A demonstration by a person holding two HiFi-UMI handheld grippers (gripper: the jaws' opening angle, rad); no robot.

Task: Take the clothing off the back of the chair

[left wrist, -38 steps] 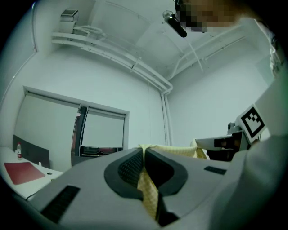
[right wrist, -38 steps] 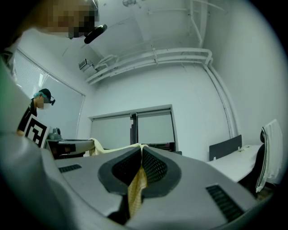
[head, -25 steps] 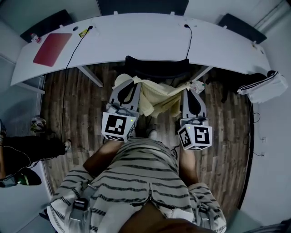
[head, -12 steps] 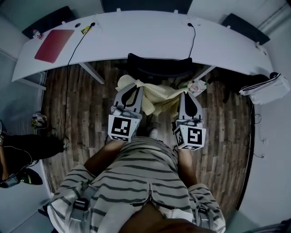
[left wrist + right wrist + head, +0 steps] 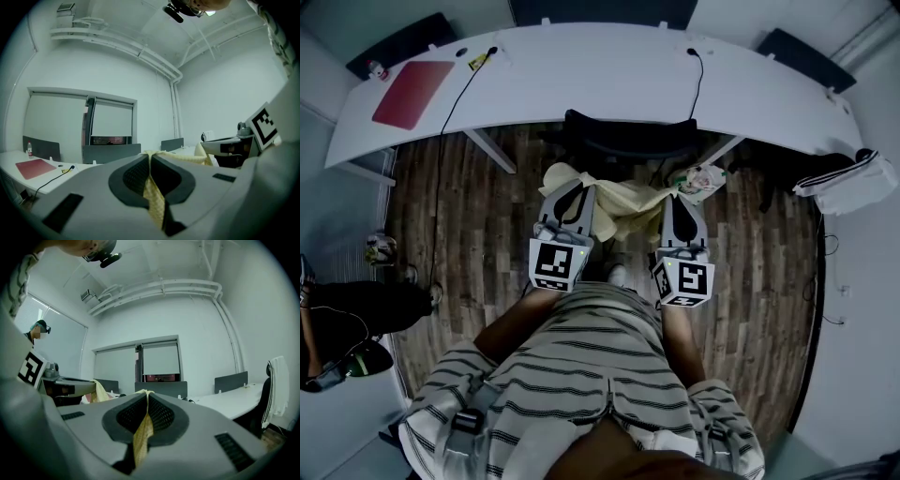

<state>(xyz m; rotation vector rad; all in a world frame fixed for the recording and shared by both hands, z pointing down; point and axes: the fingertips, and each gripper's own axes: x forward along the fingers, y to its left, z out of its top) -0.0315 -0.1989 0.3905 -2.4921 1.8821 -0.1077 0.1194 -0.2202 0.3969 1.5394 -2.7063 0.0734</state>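
Where pinched at 2 spots, pale-yellow clothing (image 5: 628,201) bunches.

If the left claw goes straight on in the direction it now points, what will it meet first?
Probably the left end of the black chair back, just beyond the yellow clothing that the left claw grips. Height is unclear; it may pass above it, over the white desk.

Curved white desk (image 5: 600,80), red mat (image 5: 411,94)
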